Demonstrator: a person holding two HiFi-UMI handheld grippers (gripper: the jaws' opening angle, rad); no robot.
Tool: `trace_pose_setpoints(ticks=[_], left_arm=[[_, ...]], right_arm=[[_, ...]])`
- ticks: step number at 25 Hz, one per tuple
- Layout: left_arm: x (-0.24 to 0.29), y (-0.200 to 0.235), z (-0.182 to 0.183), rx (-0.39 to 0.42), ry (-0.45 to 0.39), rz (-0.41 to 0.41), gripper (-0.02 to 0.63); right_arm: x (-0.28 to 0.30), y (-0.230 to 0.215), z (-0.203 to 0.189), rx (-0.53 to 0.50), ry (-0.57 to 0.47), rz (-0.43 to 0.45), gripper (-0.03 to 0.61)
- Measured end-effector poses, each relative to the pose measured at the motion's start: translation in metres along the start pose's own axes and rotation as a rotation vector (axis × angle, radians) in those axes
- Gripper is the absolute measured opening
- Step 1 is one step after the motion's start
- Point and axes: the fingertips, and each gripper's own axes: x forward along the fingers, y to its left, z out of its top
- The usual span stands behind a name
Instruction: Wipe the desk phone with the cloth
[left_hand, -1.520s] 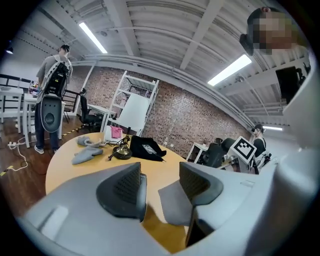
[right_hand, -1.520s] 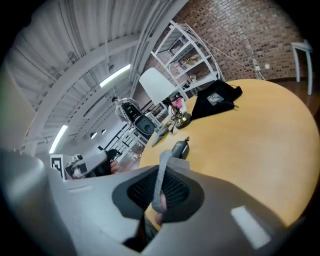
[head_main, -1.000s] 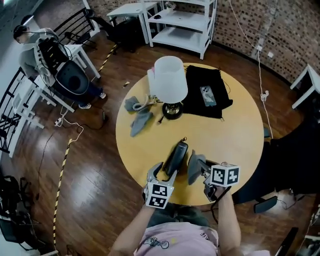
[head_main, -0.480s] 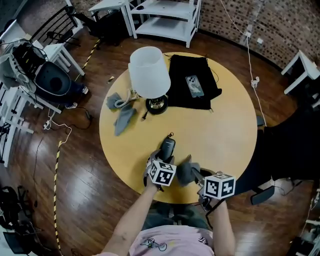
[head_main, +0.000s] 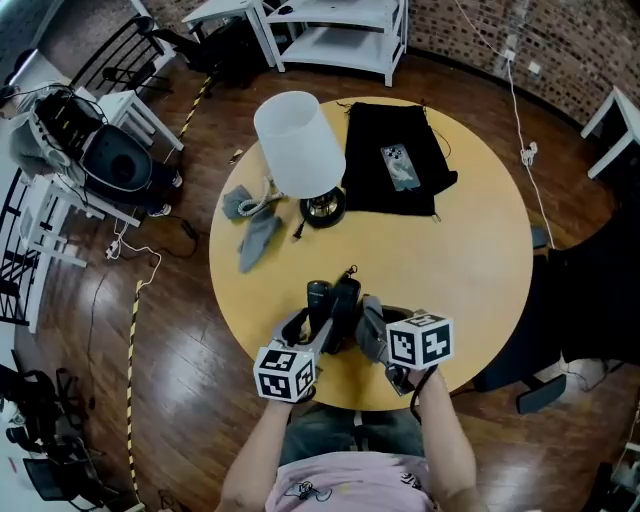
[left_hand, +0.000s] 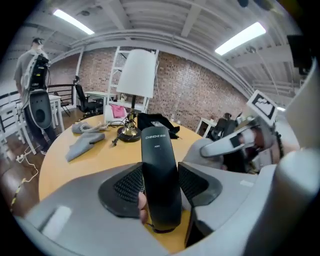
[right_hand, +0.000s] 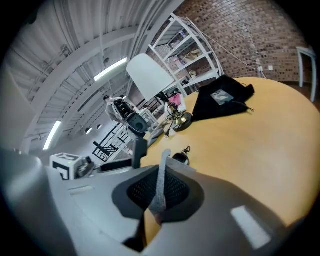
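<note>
Fingers (left_hand: 122, 186) on the left gripper (head_main: 312, 334) have just been closing, and now they're clamped on the black phone handset (left_hand: 159, 185), 1 pad against each side of it. That handset rises out of the grip, leaning toward the far side with its printed end up. Whether its lower end touches the desk (head_main: 470, 270) I can't tell.

Over on the right gripper (head_main: 378, 340), the fingers (right_hand: 177, 192) are clenched tight on a grey cloth (right_hand: 161, 182). It shows edge-on as a thin strip pinched between the pads. In the head view the cloth sits just right of the handset, up against its side. Both are at the near edge of the round yellow desk, right in front of the person.

Further off, a lamp (head_main: 300, 150) with a white shade stands left of centre. A black bag (head_main: 380, 190) lies at the far side with a small flat item (head_main: 398, 167) on top. Left of the lamp, 2 grey rags (head_main: 255, 238) lie by a pale coiled cord (head_main: 265, 202), well apart from both grippers.
</note>
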Motion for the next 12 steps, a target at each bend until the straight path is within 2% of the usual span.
trace_pose_setpoints(ticks=[2,6,9,12], left_arm=[[-0.026,0.013,0.011,-0.057,-0.07,0.004,0.23],[-0.058,0.038,0.022,-0.14,-0.157,-0.02,0.227],[-0.065,0.051,0.025,-0.145,-0.175,-0.051,0.227],[-0.067,0.063,0.028,-0.16,-0.186,-0.096,0.227]], right_arm=[[0.035,0.001,0.015,-0.033,0.032,-0.007,0.006],[0.096,-0.013,0.014,-0.039,0.142,-0.105,0.006],[0.115,-0.022,-0.001,0.008,0.207,-0.168,0.006],[0.118,-0.009,-0.04,0.064,0.278,-0.147,0.006]])
